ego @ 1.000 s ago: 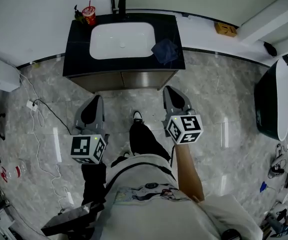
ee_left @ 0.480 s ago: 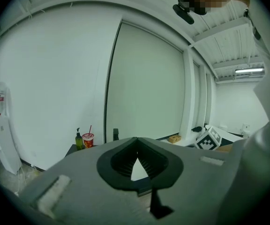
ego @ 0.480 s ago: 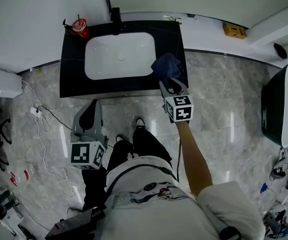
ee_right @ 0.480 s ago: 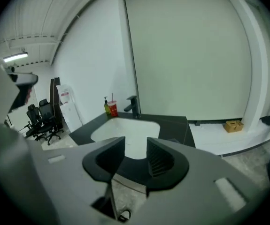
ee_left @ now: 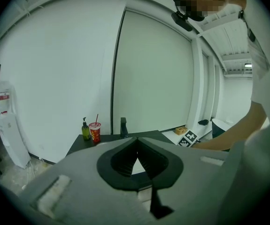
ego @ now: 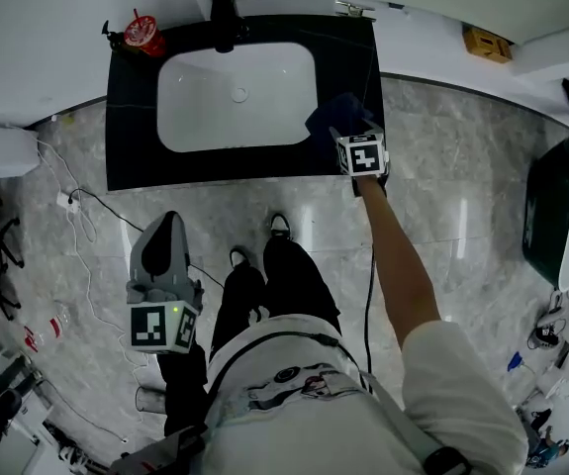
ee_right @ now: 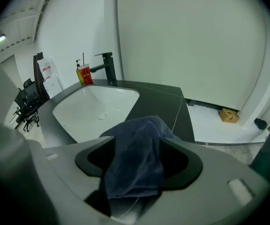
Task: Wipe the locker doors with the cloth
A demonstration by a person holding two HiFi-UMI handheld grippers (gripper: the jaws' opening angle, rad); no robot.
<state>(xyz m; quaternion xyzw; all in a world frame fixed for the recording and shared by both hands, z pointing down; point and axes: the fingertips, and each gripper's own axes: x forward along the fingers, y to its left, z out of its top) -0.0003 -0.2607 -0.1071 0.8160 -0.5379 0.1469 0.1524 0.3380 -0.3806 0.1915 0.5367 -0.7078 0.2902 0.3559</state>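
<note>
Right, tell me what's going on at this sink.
A person holds a gripper in each hand. The right gripper is down over the dark blue cloth on the black counter beside the basin. Its jaws have just been opening and the cloth lies between them, not yet gripped. The left gripper hangs low at the person's side, jaws together, empty.

Cloth (ee_right: 135, 158): soft napped fabric. Countertop (ego: 134, 166): black, glossy. Basin (ego: 235, 117): smooth white. Floor (ego: 462, 216): polished grey marble.

white basin (ego: 235, 97) in black counter (ego: 136, 156) | red cup (ego: 146, 36) at its back-left corner | faucet (ego: 224, 8) behind basin
</note>
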